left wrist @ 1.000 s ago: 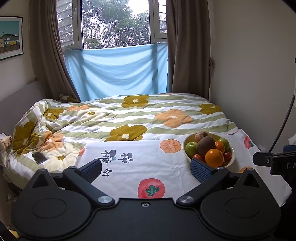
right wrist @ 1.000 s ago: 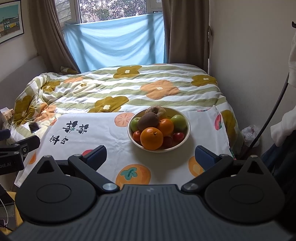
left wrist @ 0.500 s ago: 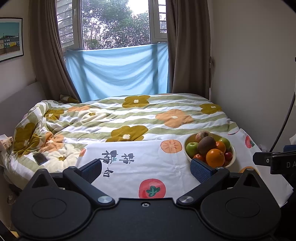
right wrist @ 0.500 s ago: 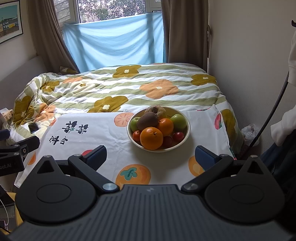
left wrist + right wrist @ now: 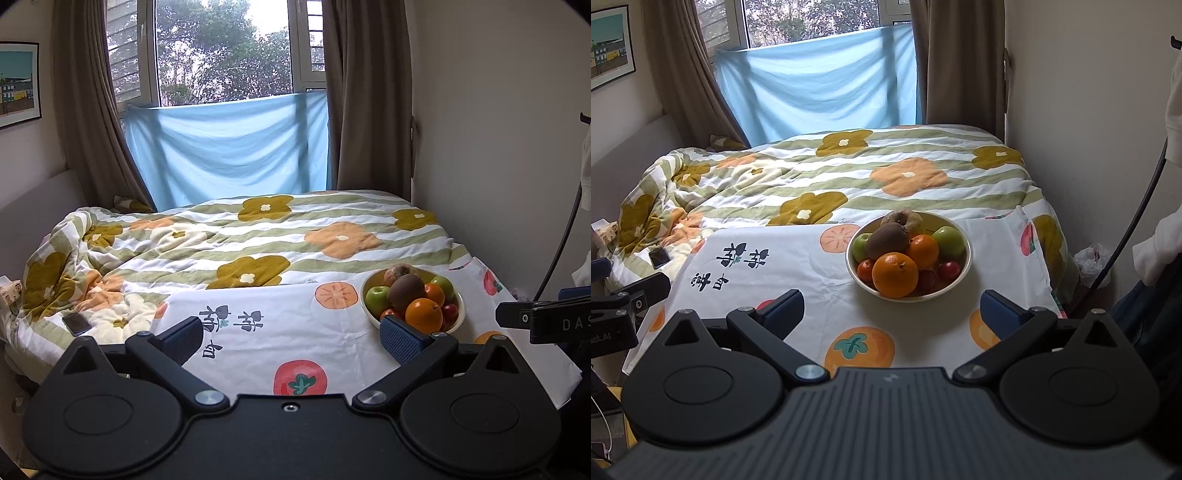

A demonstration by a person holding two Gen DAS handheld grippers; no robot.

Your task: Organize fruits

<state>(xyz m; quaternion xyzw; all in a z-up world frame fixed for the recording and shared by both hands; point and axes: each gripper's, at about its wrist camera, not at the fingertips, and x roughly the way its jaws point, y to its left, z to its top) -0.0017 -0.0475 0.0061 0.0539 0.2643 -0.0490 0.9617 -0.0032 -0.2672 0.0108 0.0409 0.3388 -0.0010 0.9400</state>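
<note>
A pale bowl [image 5: 963, 260] heaped with fruit stands on a white fruit-print cloth [image 5: 812, 273] at the foot of the bed. On top lie a brown kiwi [image 5: 887, 240], a big orange [image 5: 895, 274], green apples [image 5: 948, 240] and small red fruits [image 5: 948, 270]. My right gripper [image 5: 891, 312] hangs open just short of the bowl, nothing between its fingers. In the left wrist view the bowl [image 5: 458, 314] sits at the right, with its fruit [image 5: 423, 315] just past my right fingertip [image 5: 400, 339]. My left gripper [image 5: 291, 338] is open over the cloth [image 5: 266, 332], holding nothing.
A flowered quilt [image 5: 849, 177] covers the bed behind the cloth. A dark phone [image 5: 76, 324] lies on the quilt at the left. The wall [image 5: 1089, 129] runs along the right bed edge, with a dark cable [image 5: 1137, 206] and a plastic bag [image 5: 1091, 260] beside it.
The left wrist view has drifted slightly, so the bowl sits a touch higher and further right. The right gripper has barely moved. Both stay open.
</note>
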